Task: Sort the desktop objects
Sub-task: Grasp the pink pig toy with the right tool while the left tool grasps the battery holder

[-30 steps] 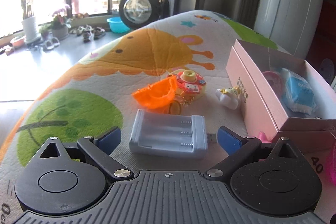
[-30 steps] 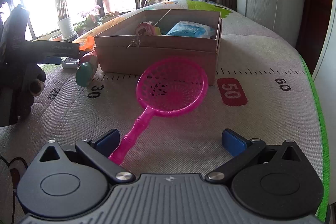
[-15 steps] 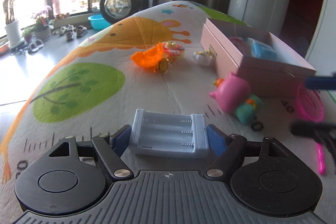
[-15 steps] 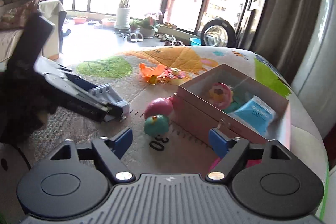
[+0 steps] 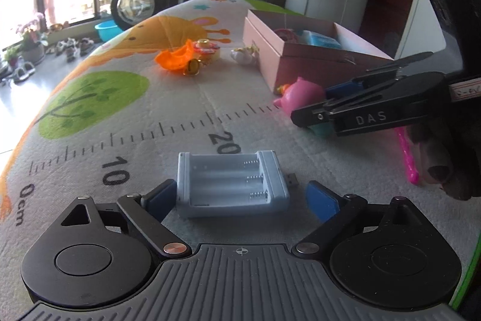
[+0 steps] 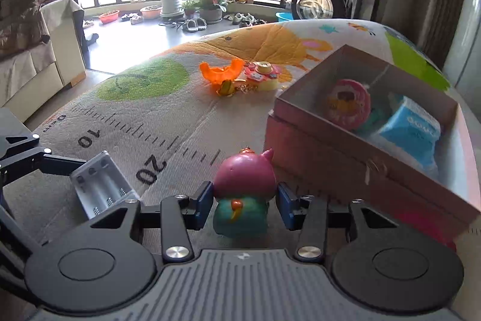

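A grey battery charger (image 5: 231, 182) lies flat on the play mat between the fingers of my left gripper (image 5: 239, 197). Those jaws are opening: the left pad is beside the charger and the right pad (image 5: 321, 202) stands clear of it. A pink and teal pig toy (image 6: 243, 191) stands on the mat just in front of the pink cardboard box (image 6: 354, 170). My right gripper (image 6: 245, 203) has the pig between its blue pads and is closing, with both pads against its sides.
The box holds a round pink toy (image 6: 350, 104) and a blue packet (image 6: 412, 131). An orange piece (image 6: 219, 71) and a keychain toy (image 6: 263, 72) lie farther back. A small white toy (image 5: 243, 54) and a pink net handle (image 5: 409, 158) lie near the box.
My left gripper carried the charger toward the near edge of the mat and its jaws have since widened off it. My right gripper swung from the pink net to the pig and narrowed around it.
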`<control>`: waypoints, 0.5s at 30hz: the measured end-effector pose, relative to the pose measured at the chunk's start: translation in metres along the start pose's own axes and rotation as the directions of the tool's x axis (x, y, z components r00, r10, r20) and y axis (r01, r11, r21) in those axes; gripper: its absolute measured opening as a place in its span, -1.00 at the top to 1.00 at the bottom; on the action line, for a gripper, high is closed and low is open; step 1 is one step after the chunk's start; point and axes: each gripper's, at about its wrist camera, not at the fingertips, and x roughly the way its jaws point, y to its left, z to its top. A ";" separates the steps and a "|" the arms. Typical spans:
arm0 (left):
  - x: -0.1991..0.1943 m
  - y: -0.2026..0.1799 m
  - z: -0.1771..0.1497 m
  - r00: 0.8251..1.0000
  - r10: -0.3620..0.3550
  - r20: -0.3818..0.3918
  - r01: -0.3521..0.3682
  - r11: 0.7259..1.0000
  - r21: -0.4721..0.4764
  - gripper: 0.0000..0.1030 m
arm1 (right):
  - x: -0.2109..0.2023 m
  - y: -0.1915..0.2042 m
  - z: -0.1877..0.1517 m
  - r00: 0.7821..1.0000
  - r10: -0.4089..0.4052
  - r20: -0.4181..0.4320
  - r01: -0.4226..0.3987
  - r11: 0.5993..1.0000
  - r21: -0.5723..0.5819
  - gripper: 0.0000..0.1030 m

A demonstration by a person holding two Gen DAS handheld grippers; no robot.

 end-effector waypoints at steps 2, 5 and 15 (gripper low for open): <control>0.000 -0.008 -0.001 0.999 -0.035 -0.007 0.036 0.999 0.014 -0.90 | -0.014 -0.010 -0.015 1.000 -0.016 -0.003 0.016 0.999 0.041 0.12; 0.003 -0.023 0.001 0.995 -0.098 -0.019 0.098 0.995 0.033 -0.93 | -0.035 -0.022 -0.036 0.998 -0.067 0.001 0.067 0.994 0.091 0.11; 0.028 -0.057 0.016 0.999 0.005 -0.043 -0.001 0.997 0.075 -0.94 | -0.063 -0.027 -0.073 0.996 -0.086 0.038 0.080 0.987 0.141 0.08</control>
